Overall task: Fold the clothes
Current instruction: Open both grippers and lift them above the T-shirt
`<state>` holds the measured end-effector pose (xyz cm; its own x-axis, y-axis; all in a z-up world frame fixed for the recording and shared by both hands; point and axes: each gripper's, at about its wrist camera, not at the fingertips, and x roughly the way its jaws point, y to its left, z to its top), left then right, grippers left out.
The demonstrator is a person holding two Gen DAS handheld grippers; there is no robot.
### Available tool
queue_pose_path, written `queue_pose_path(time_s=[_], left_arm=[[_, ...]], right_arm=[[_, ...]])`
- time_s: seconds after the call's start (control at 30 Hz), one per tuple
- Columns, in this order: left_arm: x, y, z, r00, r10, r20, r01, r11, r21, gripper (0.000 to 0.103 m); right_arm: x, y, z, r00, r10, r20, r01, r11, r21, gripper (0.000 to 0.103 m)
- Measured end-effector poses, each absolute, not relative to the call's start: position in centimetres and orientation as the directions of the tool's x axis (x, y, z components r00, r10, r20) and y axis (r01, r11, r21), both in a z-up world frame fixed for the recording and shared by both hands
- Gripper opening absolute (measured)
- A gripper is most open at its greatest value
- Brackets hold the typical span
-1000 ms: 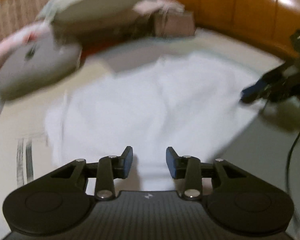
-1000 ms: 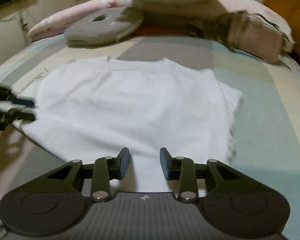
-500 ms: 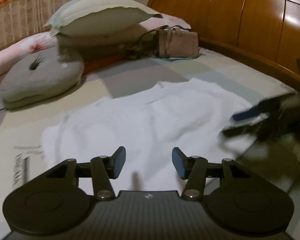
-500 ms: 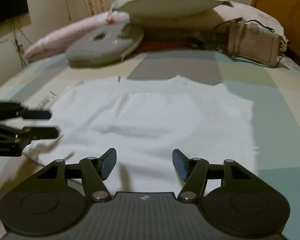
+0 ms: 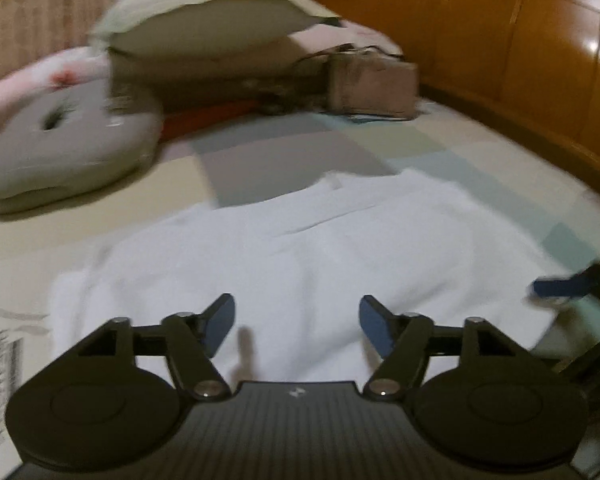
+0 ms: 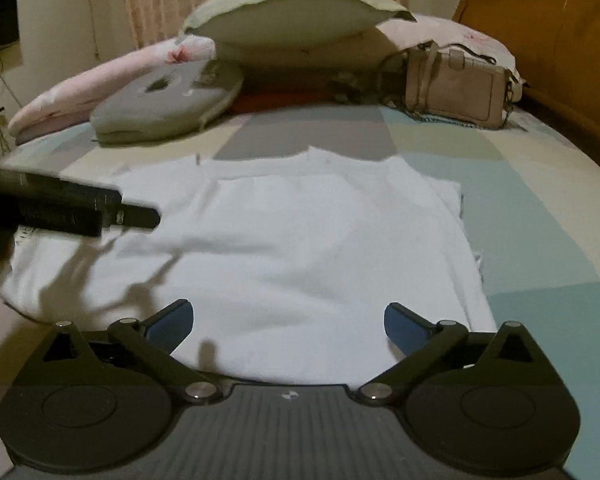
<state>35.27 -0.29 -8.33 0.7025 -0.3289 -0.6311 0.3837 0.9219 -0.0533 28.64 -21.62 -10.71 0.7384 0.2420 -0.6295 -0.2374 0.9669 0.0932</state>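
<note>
Garment, one: white T-shirt, soft knit, lying flat and partly folded into a rough rectangle mid-bed on a pastel patchwork sheet. Grippers, two: left gripper and right gripper, black with blue pads, both hovering over the shirt's near edge; jaws on each have just been opening, standing wide, gripping nothing. Pillows, three: one plump cream, one pink floral, one grey round with a centre hole. Handbag, one: beige, boxy. Headboard, one: glossy wood.

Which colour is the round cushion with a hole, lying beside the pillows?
Grey; the round cushion shows best in the right wrist view.
</note>
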Motion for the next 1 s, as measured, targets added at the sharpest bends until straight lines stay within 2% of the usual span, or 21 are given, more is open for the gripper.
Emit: queue_pose_path(time_s=[0.13, 0.23, 0.37, 0.57, 0.67, 0.77, 0.9, 1.0], left_arm=[[38.0, -2.4, -9.5, 0.671, -0.369, -0.643, 0.413, 0.906, -0.088, 0.072], [40.8, -2.9, -11.4, 0.665, -0.283, -0.691, 0.318, 0.945, -0.080, 0.072], [42.2, -3.2, -10.5, 0.688, -0.223, -0.690, 0.255, 0.965, -0.057, 0.070], [40.3, -5.8, -8.5, 0.643, -0.378, -0.666, 0.400, 0.907, -0.128, 0.073], [41.2, -6.7, -9.9, 0.623, -0.346, -0.701, 0.395, 0.913, -0.100, 0.073], [43.0, -6.5, -11.3, 0.622, -0.289, -0.728, 0.323, 0.941, -0.097, 0.073], [42.1, -6.7, -9.3, 0.636, -0.274, -0.721, 0.315, 0.946, -0.082, 0.072], [39.8, -6.4, -7.3, 0.654, -0.273, -0.705, 0.352, 0.935, -0.036, 0.073]], right_arm=[[28.3, -22.0, -11.5, 0.726, 0.253, -0.640, -0.271, 0.960, 0.071, 0.103], [28.5, -22.0, -11.5, 0.714, 0.253, -0.653, -0.273, 0.959, 0.073, 0.103], [28.4, -21.8, -11.5, 0.705, 0.251, -0.663, -0.303, 0.952, 0.039, 0.103], [28.2, -21.7, -11.5, 0.695, 0.244, -0.676, -0.302, 0.953, 0.034, 0.103], [28.1, -21.6, -11.6, 0.693, 0.239, -0.680, -0.311, 0.950, 0.016, 0.103], [27.9, -21.4, -11.7, 0.697, 0.232, -0.678, -0.314, 0.949, 0.002, 0.103], [27.8, -21.5, -11.7, 0.698, 0.237, -0.676, -0.322, 0.947, 0.000, 0.103], [28.0, -22.4, -11.1, 0.683, 0.280, -0.675, -0.330, 0.942, 0.057, 0.103]])
